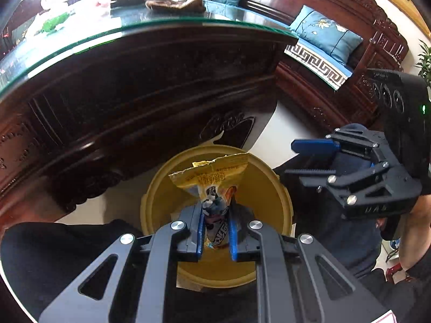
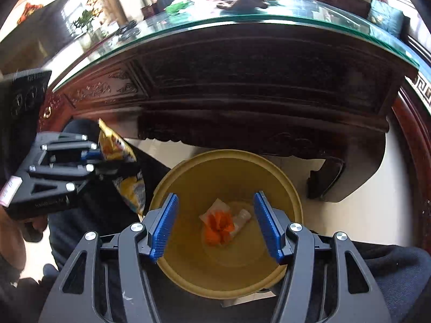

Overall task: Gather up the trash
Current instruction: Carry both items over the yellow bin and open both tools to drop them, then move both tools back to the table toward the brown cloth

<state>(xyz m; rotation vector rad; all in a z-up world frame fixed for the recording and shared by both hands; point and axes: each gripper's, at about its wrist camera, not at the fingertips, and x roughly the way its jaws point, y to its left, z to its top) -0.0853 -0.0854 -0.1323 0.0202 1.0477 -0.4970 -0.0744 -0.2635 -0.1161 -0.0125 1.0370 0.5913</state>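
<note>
Left gripper [image 1: 215, 231] clamped on yellow snack wrapper [image 1: 215, 185], held over yellow bin [image 1: 280, 196] on the floor beside carved dark-wood table [image 1: 134, 102] with glass top. Right gripper [image 2: 215, 228] released, jaws wide apart, nothing between them, hovering above the bin. Inside bin: orange scrap [image 2: 218, 228] and small white tube [image 2: 241, 219], touching.
</note>
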